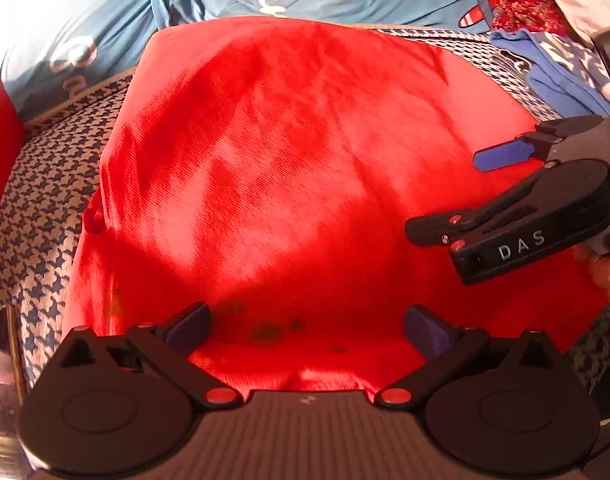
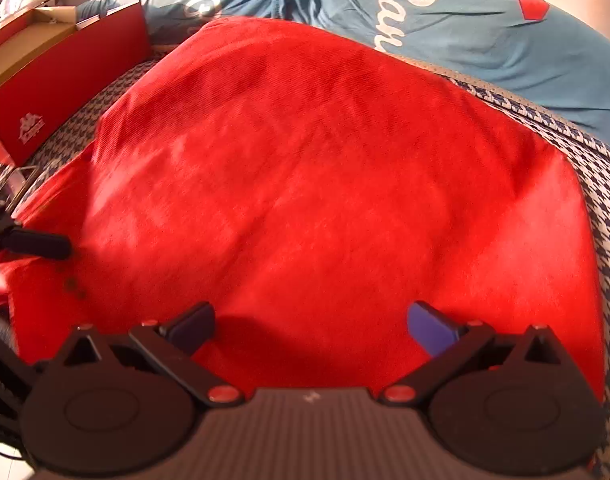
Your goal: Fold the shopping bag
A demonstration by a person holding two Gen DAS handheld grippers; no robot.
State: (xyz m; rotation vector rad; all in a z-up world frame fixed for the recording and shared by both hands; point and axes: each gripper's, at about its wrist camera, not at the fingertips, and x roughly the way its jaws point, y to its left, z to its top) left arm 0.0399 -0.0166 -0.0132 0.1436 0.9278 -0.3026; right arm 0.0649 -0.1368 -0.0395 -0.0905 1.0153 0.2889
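Red shopping bag [image 1: 289, 168] lies flat across centre frame on the houndstooth bed [image 1: 37, 216]; left tool [image 1: 307, 326] and right tool [image 2: 311, 326] both released, empty; fold apparently unstarted, next requiring an edge grasp

White capitals "DAS" stand on the black right gripper [image 1: 485, 196] at the right edge of the left wrist frame. White cursive "Pau", cut off, stands on the blue fabric [image 2: 465, 32] at the upper right of the right wrist frame. A white logo on the red cardboard box [image 2: 65, 92], upper left, is unreadable.

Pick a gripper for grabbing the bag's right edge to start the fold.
Right. The right gripper hangs open over the red shopping bag near that edge; the left gripper, also open, sits at the near hem.
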